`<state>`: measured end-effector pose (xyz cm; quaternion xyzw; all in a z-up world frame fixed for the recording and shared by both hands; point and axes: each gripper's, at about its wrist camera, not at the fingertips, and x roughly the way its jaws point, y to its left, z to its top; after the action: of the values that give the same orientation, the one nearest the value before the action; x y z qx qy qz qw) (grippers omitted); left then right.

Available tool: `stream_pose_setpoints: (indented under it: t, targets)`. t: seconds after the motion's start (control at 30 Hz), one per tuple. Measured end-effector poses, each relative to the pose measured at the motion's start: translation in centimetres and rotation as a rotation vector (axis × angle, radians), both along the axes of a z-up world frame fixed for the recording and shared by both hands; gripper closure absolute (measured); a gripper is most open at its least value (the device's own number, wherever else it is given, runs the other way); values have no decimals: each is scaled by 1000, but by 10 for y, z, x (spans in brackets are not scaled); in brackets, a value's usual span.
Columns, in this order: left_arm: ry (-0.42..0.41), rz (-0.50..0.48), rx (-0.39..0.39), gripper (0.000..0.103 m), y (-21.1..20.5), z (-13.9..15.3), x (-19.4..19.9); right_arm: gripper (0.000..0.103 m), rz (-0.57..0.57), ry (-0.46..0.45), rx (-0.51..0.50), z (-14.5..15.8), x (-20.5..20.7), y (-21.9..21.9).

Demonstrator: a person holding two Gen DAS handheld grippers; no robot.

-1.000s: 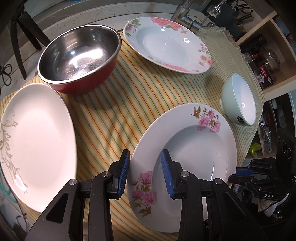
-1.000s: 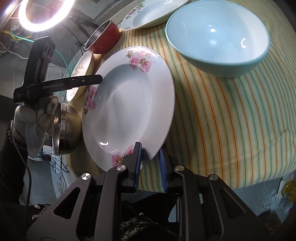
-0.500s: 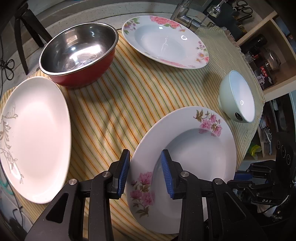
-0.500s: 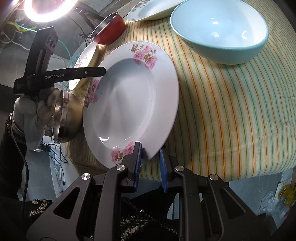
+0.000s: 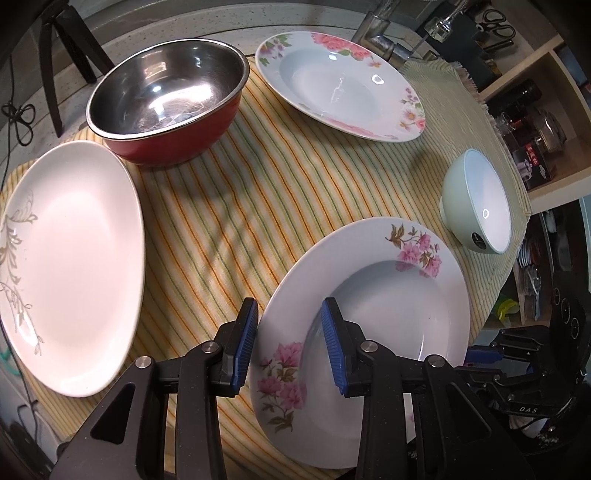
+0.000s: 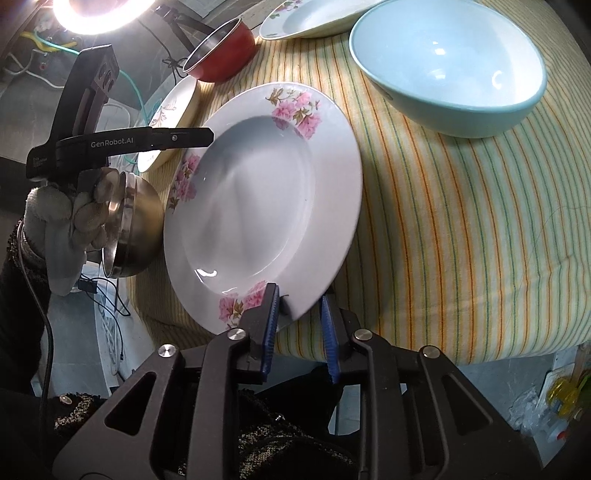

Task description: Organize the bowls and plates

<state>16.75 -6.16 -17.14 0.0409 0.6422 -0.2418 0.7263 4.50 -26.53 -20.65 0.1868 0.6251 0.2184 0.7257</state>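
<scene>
A deep white plate with pink flowers (image 5: 388,325) (image 6: 258,192) lies at the near edge of the striped cloth (image 5: 240,206), partly past the table edge. My left gripper (image 5: 288,347) points down over the plate's left rim, open, one pad outside the edge and one over the well. My right gripper (image 6: 299,314) has the plate's near rim between its pads; its jaws are opening and a gap shows beside the rim. A red bowl with a steel inside (image 5: 166,96), a second flowered plate (image 5: 340,81), a plain white plate (image 5: 74,258) and a pale blue bowl (image 5: 476,206) (image 6: 450,66) stand around.
A tap (image 5: 376,33) rises behind the far plate. Shelves with jars (image 5: 535,110) stand at the right. In the right wrist view a gloved hand (image 6: 55,214) holds the left gripper beside a steel pot (image 6: 136,225), and a ring light (image 6: 99,11) glares at top left.
The right gripper's jaws, pressed on the plate's near rim before, have parted. The flowered plate has settled flatter on the cloth. The left gripper's jaws keep the same gap.
</scene>
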Motion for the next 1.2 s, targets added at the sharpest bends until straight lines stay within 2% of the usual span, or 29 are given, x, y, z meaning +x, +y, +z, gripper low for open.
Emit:
stream_pose_setpoints:
  t: [0.13,0.33,0.57,0.73,0.9,1.03,1.13,1.2]
  targets:
    - [-10,22,-21,70,4,8,1,58,5,-37,-12,11,3,-7]
    - [-41,71,-57,70,8,27,2,58,42,-91,-14,33,11,-18]
    - [-27,212,-160,70,12,44,3,58,67,-197,-4,71,43,-49]
    - [-67,337,-217,70,4,55,1,58,56,-277,-26,91,88,-85]
    - [-131,462,-270,70,-8,59,0,58,38,-327,-51,98,154,-118]
    - [-186,603,-331,67,-14,56,4,58,81,-347,-87,92,197,-116]
    - [-230,682,-330,67,-21,50,11,58,122,-358,-128,80,223,-112]
    - [-256,707,-300,67,-29,44,16,58,146,-346,-144,69,240,-108]
